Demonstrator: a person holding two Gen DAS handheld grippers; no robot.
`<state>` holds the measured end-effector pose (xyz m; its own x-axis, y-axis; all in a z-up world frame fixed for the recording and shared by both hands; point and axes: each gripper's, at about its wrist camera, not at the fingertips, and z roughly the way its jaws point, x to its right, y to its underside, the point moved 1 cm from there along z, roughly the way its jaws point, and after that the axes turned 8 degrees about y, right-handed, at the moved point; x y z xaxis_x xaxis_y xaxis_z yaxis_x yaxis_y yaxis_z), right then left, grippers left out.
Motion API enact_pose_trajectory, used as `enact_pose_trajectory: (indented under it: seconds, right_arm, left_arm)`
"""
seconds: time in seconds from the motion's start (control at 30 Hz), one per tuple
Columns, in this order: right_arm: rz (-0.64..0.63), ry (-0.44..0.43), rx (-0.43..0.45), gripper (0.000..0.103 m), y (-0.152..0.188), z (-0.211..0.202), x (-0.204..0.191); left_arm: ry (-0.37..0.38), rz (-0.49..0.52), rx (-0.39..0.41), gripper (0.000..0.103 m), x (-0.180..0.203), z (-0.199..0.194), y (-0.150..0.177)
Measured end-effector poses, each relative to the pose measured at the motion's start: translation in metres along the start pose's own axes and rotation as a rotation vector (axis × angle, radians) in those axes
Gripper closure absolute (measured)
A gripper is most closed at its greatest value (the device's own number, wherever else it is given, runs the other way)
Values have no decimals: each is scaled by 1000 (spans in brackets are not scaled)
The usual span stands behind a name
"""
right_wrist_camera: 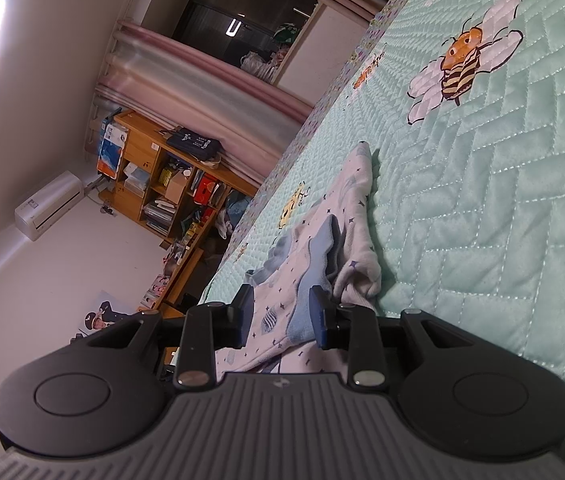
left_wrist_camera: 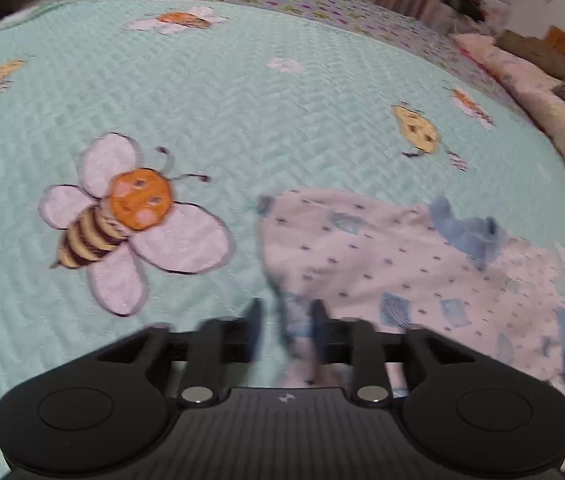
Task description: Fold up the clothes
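**A small printed garment on a bee-patterned quilt, with both my grippers at its near edge**

The garment (left_wrist_camera: 382,256) is a small piece of white clothing with tiny dark stars, pale blue patches and blue trim (left_wrist_camera: 466,232). It lies rumpled on a mint-green quilt (left_wrist_camera: 242,112) that covers a bed, toward the right side in my left view.

My left gripper (left_wrist_camera: 288,320) points steeply down at the garment's near left edge. A fold of the white cloth runs up between its two fingers (left_wrist_camera: 256,320). The picture is blurred here. The jaws stand partly apart, and I cannot tell whether they press the cloth or merely straddle it.

My right gripper (right_wrist_camera: 280,316) lies nearly level along the bed. A thick bunch of the garment, white cloth and a blue cuff (right_wrist_camera: 306,304) together, fills the gap between its fingers (right_wrist_camera: 244,316), which are clenched on it from both sides.

Just left of the garment in the left view, a large cartoon bee (left_wrist_camera: 130,220) with an orange face and white wings is printed on the quilt; smaller bees dot the rest. A floral pillow (left_wrist_camera: 542,108) lies along the bed's right edge.

Beyond the bed, the right view shows a wooden bookshelf (right_wrist_camera: 170,184) crowded with items, striped curtains (right_wrist_camera: 186,96), and a wall air conditioner (right_wrist_camera: 48,204).
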<state>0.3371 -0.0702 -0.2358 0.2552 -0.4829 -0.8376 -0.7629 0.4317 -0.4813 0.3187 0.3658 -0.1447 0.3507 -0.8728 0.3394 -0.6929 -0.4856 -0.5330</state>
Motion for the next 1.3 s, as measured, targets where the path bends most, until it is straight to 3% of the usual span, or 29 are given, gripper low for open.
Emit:
enact_pose_trajectory:
  seconds: [0.03, 0.13, 0.23, 0.33, 0.47, 0.6, 0.67, 0.7, 0.73, 0.87, 1.1, 1.2, 1.27, 1.3]
  right_arm:
    - [0, 0, 0, 71, 0, 0, 0]
    - [2, -2, 1, 71, 0, 0, -1]
    - [2, -3, 1, 71, 0, 0, -2]
    - [3, -3, 1, 71, -1, 0, -1]
    - [3, -3, 1, 71, -1, 0, -1]
    - [3, -2, 1, 71, -1, 0, -1]
    - [3, -3, 1, 71, 0, 1, -1]
    - [3, -2, 1, 71, 0, 1, -1]
    - [4, -2, 1, 71, 0, 1, -1]
    - [3, -2, 1, 71, 0, 1, -2]
    - [-3, 5, 0, 71, 1, 3, -1]
    - [-5, 7, 0, 71, 1, 3, -2]
    - [-5, 7, 0, 71, 1, 3, -2]
    - [-5, 7, 0, 71, 1, 3, -2]
  left_arm:
    - [-16, -16, 12, 47, -1, -4, -1]
    - [-56, -35, 84, 34, 1, -22, -5]
    - [46, -71, 164, 30, 4, -38, -16]
    - [-12, -36, 122, 29, 10, -21, -31]
    - [33, -89, 32, 29, -1, 16, -42]
    - [62, -112, 38, 33, -14, 33, -47]
    - [98, -97, 28, 59, -16, 37, -47]
    - [120, -83, 7, 91, -16, 40, -48]
    - [132, -55, -3, 94, -13, 41, -47]
    - [115, 52, -11, 95, -3, 41, -45]
    - [-32, 228, 19, 97, 12, 44, -60]
    - [-110, 260, 37, 88, 15, 45, -60]
    - [-125, 204, 79, 80, 10, 34, -61]
    - [-132, 157, 106, 68, 6, 25, -60]
